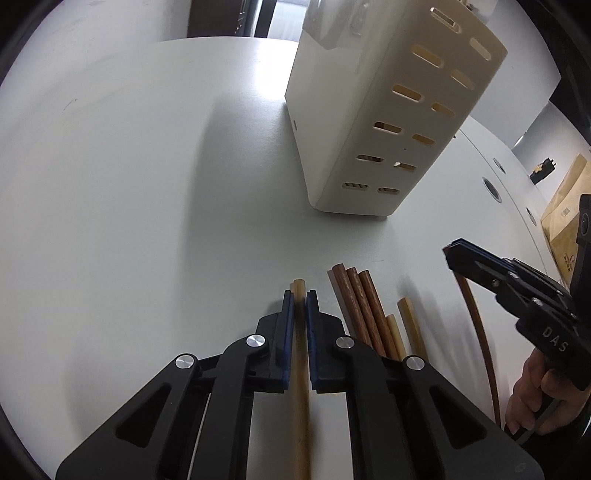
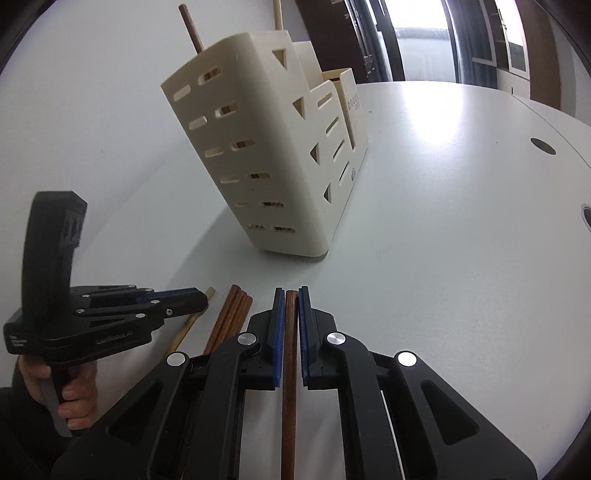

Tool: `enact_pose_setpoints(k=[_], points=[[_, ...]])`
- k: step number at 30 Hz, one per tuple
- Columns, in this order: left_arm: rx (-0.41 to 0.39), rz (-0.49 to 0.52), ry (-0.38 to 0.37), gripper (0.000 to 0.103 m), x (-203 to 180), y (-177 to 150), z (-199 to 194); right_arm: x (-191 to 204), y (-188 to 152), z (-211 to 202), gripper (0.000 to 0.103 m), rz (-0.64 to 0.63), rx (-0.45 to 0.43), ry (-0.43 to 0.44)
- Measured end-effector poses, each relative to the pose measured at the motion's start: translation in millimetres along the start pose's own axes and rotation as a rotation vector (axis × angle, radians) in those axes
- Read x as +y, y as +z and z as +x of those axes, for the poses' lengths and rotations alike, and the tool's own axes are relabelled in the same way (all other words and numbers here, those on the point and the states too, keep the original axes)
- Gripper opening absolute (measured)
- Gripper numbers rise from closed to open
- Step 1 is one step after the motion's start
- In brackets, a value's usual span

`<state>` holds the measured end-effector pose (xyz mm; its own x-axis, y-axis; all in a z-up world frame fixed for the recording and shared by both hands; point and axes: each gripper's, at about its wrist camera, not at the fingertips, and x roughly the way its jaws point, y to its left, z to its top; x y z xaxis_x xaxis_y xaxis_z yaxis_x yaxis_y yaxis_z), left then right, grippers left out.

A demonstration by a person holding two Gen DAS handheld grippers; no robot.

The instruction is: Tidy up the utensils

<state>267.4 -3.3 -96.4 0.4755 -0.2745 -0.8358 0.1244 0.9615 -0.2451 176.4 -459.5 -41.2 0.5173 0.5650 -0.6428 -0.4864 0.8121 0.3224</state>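
Observation:
On the white table [image 1: 129, 184] my left gripper [image 1: 300, 295] is shut on a light wooden chopstick [image 1: 300, 369] that lies along its blue pads. Just right of it lie three dark brown chopsticks [image 1: 358, 306] and some light ones [image 1: 410, 325]. My right gripper [image 2: 291, 291] is shut on a dark brown chopstick [image 2: 290, 369]. From the left wrist view the right gripper [image 1: 452, 251] sits at the right edge with that stick [image 1: 480, 332] trailing from it. A cream slotted utensil holder [image 2: 266, 155] stands behind, with a dark stick [image 2: 190, 26] and a light stick [image 2: 277, 14] upright in it.
The holder [image 1: 369, 110] stands a hand's width beyond the chopsticks. Round cable holes [image 2: 543, 146] mark the table's right side. A cardboard box [image 1: 565, 218] stands past the table's right edge. A person's hand [image 2: 74, 391] grips the left gripper's handle.

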Motion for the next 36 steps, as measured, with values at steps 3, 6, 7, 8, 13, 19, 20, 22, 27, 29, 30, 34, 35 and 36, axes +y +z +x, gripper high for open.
enact_pose_setpoints(k=[3,6,7,8,13,19,20,22,27,29,30,34,35,36], points=[[-0.006,-0.022,-0.032,0.006,3,1,-3,-3,2,-15,0.008,0.045,-0.056,0.061],[-0.036,-0.016,-0.044,0.006,2,2,-13,-13,5,-28,0.008,0.085,-0.103,0.120],[-0.047,-0.017,-0.058,0.006,2,2,-18,-14,4,-32,0.008,0.094,-0.116,0.131],[-0.057,-0.023,-0.075,0.006,2,2,-22,-15,5,-37,0.008,0.100,-0.134,0.153],[-0.144,-0.039,-0.120,0.006,-3,4,-47,-7,23,-63,0.008,0.075,-0.251,0.268],[-0.201,-0.005,-0.129,0.006,-16,3,-75,5,23,-99,0.008,-0.014,-0.373,0.360],[-0.207,0.000,-0.132,0.006,-19,3,-79,6,26,-105,0.008,-0.015,-0.380,0.367],[-0.224,0.010,-0.137,0.006,-20,2,-92,5,26,-113,0.008,-0.012,-0.414,0.391],[-0.267,0.028,-0.150,0.005,-28,4,-120,10,27,-137,0.008,-0.030,-0.476,0.402],[-0.292,0.029,-0.167,0.005,-31,6,-127,14,31,-140,0.008,-0.044,-0.497,0.414],[-0.306,0.032,-0.177,0.005,-32,7,-132,16,32,-144,0.008,-0.048,-0.514,0.426],[-0.348,0.043,-0.198,0.005,-41,8,-149,23,37,-151,0.008,-0.078,-0.573,0.410],[-0.356,0.048,-0.201,0.005,-45,9,-152,26,40,-154,0.008,-0.087,-0.582,0.402],[-0.367,0.057,-0.201,0.005,-49,11,-157,28,42,-156,0.008,-0.094,-0.593,0.394]])
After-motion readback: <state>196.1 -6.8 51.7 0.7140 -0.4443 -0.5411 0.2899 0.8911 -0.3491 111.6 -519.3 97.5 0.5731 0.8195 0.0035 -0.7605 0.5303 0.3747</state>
